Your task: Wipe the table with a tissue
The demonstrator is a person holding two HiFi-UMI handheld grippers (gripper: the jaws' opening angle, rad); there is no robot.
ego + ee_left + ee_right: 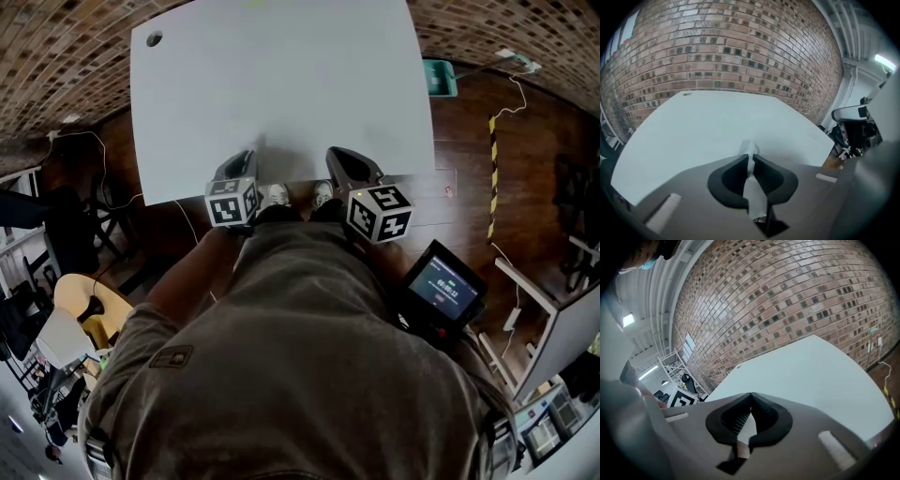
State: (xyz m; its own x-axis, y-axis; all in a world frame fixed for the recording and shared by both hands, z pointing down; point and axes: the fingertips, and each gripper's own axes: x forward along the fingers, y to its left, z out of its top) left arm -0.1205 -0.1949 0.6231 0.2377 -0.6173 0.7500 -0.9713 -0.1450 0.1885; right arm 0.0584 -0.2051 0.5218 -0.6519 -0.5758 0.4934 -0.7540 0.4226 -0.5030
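Note:
The white table [281,84] fills the upper middle of the head view. Both grippers hang at its near edge, in front of the person's body. My left gripper [244,159] is shut on a white tissue [750,149]; a crumpled tuft of it pokes out past the jaw tips above the table top [708,126], and a strip trails back between the jaws. My right gripper [341,157] is shut with nothing between its jaws [751,395]; only the table [806,376] shows beyond them. I cannot make out the tissue in the head view.
A small round hole [154,38] sits in the table's far left corner. A brick wall [731,47] stands behind the table. On the wooden floor to the right are a teal box [440,77], a yellow-black strip [490,178] and a screen device [441,286]. Chairs [84,309] stand left.

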